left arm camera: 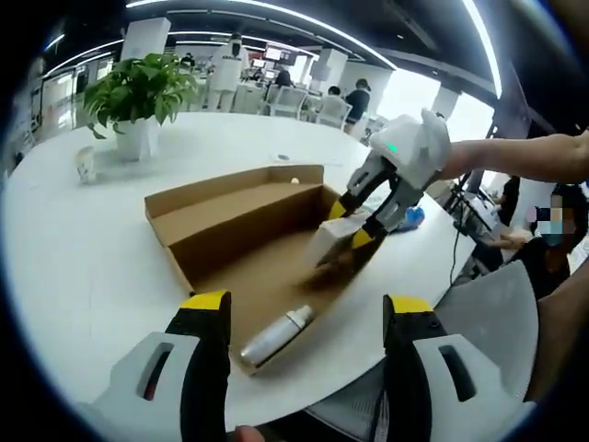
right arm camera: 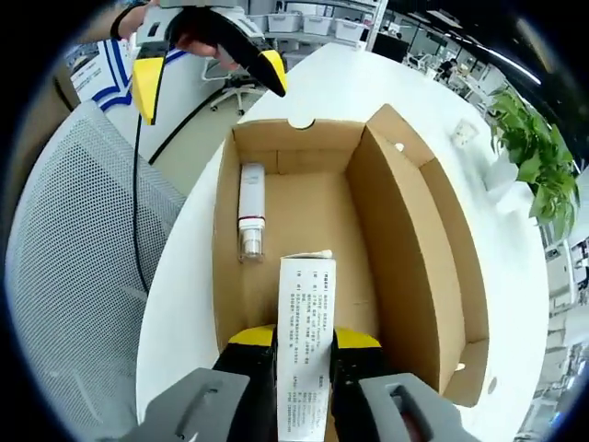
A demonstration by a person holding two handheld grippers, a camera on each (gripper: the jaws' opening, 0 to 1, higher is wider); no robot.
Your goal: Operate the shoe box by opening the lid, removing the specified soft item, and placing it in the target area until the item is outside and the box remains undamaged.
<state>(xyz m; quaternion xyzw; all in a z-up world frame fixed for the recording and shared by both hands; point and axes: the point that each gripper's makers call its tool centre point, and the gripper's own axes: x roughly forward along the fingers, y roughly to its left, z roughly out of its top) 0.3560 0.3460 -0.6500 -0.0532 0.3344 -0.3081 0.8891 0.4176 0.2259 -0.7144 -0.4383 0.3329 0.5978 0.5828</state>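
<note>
An open cardboard shoe box (left arm camera: 216, 216) lies on the white table with its lid folded back. My right gripper (left arm camera: 350, 224) reaches into the box's right end and is shut on a flat white packet (left arm camera: 324, 241). In the right gripper view its jaws (right arm camera: 304, 339) clamp the near end of this printed white packet (right arm camera: 308, 295), above the box floor (right arm camera: 317, 212). A white and silver bottle (right arm camera: 250, 212) lies on the floor along the left wall, also seen as the bottle (left arm camera: 276, 336). My left gripper (left arm camera: 308, 304) hovers open at the box's near end, holding nothing; it appears beyond the box as the left gripper (right arm camera: 210, 83).
A potted plant (left arm camera: 138, 92) and a small white object (left arm camera: 86, 164) stand on the table (left arm camera: 83, 258) behind the box. A blue thing (left arm camera: 414, 218) lies by the right gripper. A grey mesh chair (right arm camera: 74, 230) stands at the table edge. People sit in the background.
</note>
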